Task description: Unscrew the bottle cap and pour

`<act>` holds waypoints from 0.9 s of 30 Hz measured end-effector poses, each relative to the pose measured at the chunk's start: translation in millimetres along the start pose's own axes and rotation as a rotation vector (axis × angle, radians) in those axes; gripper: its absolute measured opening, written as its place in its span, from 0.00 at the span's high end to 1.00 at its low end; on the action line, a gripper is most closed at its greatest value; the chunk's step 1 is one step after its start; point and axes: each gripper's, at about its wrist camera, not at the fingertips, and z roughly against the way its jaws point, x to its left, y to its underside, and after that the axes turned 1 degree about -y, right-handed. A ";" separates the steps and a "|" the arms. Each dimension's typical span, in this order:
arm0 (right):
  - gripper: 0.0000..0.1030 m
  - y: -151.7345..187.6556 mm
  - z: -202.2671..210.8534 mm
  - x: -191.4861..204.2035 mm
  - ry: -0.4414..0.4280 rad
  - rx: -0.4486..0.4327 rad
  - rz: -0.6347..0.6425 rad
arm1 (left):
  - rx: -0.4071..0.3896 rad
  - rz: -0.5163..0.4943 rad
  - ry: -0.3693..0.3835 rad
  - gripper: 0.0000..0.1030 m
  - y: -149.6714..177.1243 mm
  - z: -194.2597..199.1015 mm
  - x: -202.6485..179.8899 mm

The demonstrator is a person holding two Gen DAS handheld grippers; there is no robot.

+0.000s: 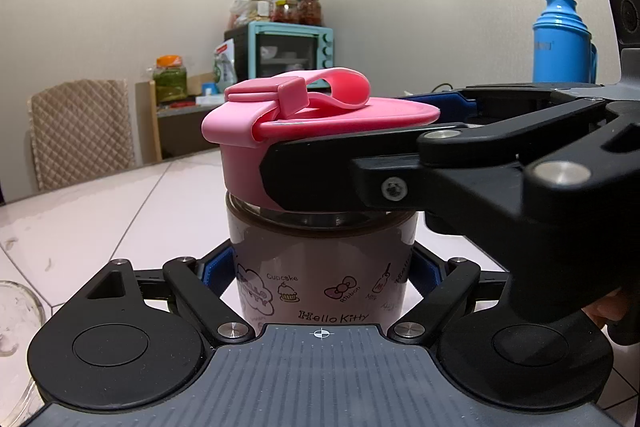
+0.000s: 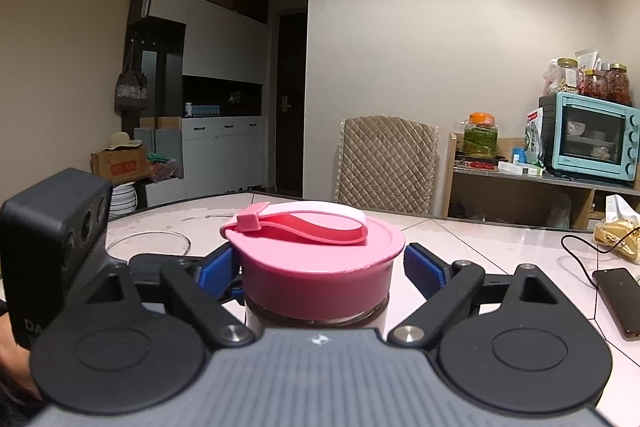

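A glass bottle (image 1: 320, 259) with Hello Kitty print stands on the white table (image 1: 120, 219). Its pink cap (image 1: 240, 155) carries a loop strap. My left gripper (image 1: 320, 275) is shut on the bottle's body, with a blue pad pressed on each side. My right gripper (image 1: 356, 135) comes in from the right at cap height. In the right wrist view the cap (image 2: 316, 279) sits between the jaws of that gripper (image 2: 322, 261). The left blue pad (image 2: 218, 267) is close against the cap. A gap shows between the right pad (image 2: 424, 269) and the cap.
A clear glass vessel (image 1: 16, 319) stands at the left, its rim (image 2: 148, 241) beyond the bottle. A phone (image 2: 618, 299) with a cable and a snack bag (image 2: 616, 231) lie at the right. A blue thermos (image 1: 560, 43) stands behind. A quilted chair (image 2: 386, 163) is across the table.
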 end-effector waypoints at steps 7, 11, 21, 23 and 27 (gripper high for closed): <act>0.17 2.5 -0.2 -1.1 -0.027 0.004 -0.008 | 0.000 -0.001 0.000 0.13 0.1 -0.3 0.3; 0.18 2.6 -1.1 -7.2 -0.068 0.010 -0.003 | 0.000 0.000 0.000 0.13 0.1 -0.2 0.5; 0.18 -0.4 -3.6 -44.7 -0.298 0.025 0.059 | 0.000 0.000 0.000 0.13 -0.8 -1.7 0.6; 0.18 -1.5 -4.7 -51.6 -0.341 0.026 0.067 | 0.001 -0.001 -0.001 0.13 -0.8 -2.1 0.7; 0.18 -3.4 -7.0 -61.9 -0.407 0.021 0.083 | 0.000 -0.001 -0.001 0.13 -0.4 -1.2 1.3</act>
